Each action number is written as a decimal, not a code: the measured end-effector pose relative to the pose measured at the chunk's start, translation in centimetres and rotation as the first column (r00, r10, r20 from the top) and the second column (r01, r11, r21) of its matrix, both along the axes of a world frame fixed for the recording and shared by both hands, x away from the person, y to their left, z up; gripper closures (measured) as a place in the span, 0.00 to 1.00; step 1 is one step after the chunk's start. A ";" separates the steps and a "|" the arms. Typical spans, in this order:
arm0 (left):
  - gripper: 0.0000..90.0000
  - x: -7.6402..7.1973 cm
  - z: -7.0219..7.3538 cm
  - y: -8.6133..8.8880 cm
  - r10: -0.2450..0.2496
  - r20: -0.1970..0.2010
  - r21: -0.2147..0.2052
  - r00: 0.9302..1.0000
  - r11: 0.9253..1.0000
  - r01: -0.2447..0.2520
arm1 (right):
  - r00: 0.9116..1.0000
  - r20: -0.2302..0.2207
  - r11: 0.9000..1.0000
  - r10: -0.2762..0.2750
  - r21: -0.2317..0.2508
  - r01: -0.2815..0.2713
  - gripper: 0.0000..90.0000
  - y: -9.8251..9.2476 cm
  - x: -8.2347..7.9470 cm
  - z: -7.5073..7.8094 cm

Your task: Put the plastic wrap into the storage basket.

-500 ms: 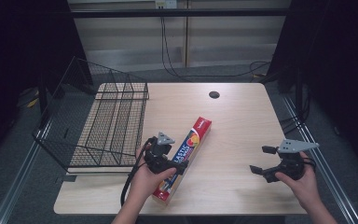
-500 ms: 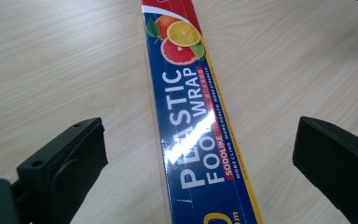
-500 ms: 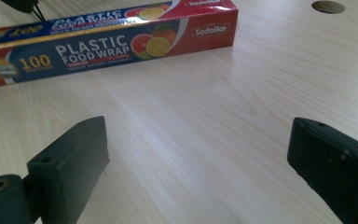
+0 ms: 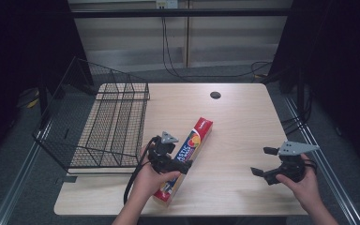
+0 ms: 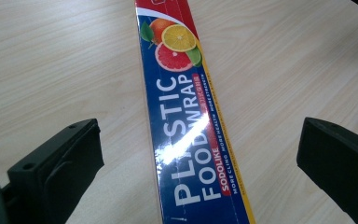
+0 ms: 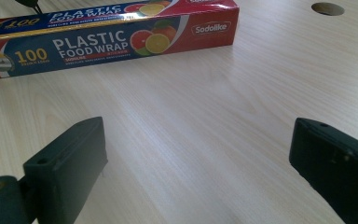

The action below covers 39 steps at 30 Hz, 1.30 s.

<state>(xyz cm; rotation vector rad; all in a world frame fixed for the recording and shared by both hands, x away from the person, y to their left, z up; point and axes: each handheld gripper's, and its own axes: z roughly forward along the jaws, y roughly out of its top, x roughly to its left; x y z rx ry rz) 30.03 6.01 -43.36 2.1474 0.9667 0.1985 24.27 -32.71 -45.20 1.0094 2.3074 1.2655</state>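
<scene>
The person's left hand (image 4: 151,180) is coming in from the near edge, left of centre, gripping the left gripper (image 4: 173,161), which is pointing to the right and slightly far. Its fingers (image 5: 56,163) are standing wide apart, pressing on nothing. The right hand (image 4: 304,187) is entering at the near right, holding the right gripper (image 4: 264,161) low with its grey plate on top, pointing to the left. Its fingers (image 6: 67,161) are likewise gaping wide with nothing between them.
</scene>
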 end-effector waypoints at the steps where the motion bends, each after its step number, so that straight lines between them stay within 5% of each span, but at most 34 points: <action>1: 0.00 0.1 0.1 -0.1 -0.005 -0.019 0.007 1.000 1.000 0.005 | 1.000 -0.001 1.000 0.004 -0.003 -0.004 0.04 0.0 0.0 0.0; 16: 0.08 1.7 -0.9 -2.1 -0.059 -0.082 0.075 0.995 0.995 0.065 | 1.000 0.003 1.000 0.000 -0.009 0.000 0.04 -0.1 -0.1 -0.1; 29: 0.11 3.6 -1.6 -3.6 -0.039 -0.140 0.161 0.989 0.985 0.062 | 1.000 0.006 1.000 -0.002 0.010 0.002 0.04 -0.5 -0.1 0.1; 37: 0.26 3.9 -2.1 -4.0 -0.028 -0.169 0.182 0.985 0.982 0.059 | 1.000 0.016 1.000 -0.009 0.017 0.009 0.04 -0.6 -0.1 0.2; 39: 0.38 3.8 -2.3 -4.1 -0.037 -0.157 0.226 0.987 0.972 0.072 | 1.000 0.014 1.000 -0.008 0.017 0.007 0.04 -0.5 -0.2 0.2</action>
